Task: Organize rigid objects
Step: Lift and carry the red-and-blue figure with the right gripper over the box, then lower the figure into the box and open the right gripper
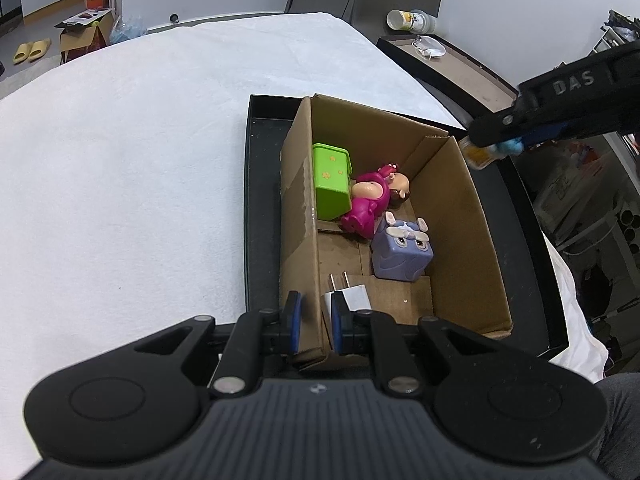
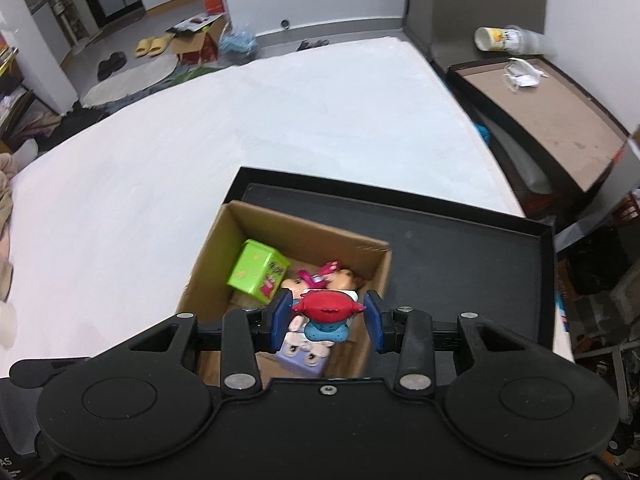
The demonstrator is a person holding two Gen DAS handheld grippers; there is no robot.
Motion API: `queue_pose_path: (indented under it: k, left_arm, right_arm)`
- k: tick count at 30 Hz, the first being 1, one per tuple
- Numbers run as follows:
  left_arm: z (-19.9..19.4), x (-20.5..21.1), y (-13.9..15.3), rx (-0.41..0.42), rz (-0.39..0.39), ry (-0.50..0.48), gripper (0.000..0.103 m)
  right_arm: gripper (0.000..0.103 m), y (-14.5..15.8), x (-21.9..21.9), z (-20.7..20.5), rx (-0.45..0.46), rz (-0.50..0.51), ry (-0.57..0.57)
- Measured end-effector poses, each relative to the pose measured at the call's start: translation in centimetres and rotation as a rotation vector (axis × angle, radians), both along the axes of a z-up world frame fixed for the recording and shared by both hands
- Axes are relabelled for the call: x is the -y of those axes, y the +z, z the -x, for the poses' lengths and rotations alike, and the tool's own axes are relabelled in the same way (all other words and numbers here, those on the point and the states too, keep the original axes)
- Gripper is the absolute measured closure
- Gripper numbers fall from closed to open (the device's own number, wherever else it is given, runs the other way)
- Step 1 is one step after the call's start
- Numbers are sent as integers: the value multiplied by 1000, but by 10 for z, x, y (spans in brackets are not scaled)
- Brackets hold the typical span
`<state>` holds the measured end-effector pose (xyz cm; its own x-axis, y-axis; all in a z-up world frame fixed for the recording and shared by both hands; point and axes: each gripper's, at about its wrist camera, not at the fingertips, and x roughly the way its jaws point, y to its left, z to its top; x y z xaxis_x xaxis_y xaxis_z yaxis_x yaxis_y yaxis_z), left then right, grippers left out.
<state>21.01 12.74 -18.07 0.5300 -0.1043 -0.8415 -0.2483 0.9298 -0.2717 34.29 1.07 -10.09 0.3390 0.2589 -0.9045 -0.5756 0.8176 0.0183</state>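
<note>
An open cardboard box (image 1: 460,216) stands in a black tray (image 1: 260,200) on the white table. Inside lie a green cube box (image 1: 332,180), a pink doll (image 1: 372,200), a purple cube toy (image 1: 402,254) and a white plug (image 1: 352,292). My left gripper (image 1: 317,312) is shut on the box's near wall. My right gripper (image 2: 327,320) is shut on a red-and-blue toy figure (image 2: 328,312), which hangs over the cardboard box (image 2: 208,256), above the purple cube toy (image 2: 304,354). In the left wrist view the right gripper (image 1: 492,146) hovers at the box's far right corner.
The white cloth-covered table (image 1: 140,160) spreads left of and beyond the black tray (image 2: 460,248). To the right, a dark side table (image 2: 552,112) carries a tipped cup (image 2: 496,38) and a crumpled mask (image 2: 522,74). Cartons and slippers lie on the floor far behind.
</note>
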Motion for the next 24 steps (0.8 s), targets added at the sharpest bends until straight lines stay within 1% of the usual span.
queue_pose_path:
  k: [12, 24]
  left_arm:
    - [0, -2, 0, 7, 10, -3, 89]
    - [0, -4, -2, 8, 26, 3, 89]
  right_arm:
    - [65, -30, -31, 12, -69, 2, 23]
    - [65, -52, -50, 20, -119, 10, 24]
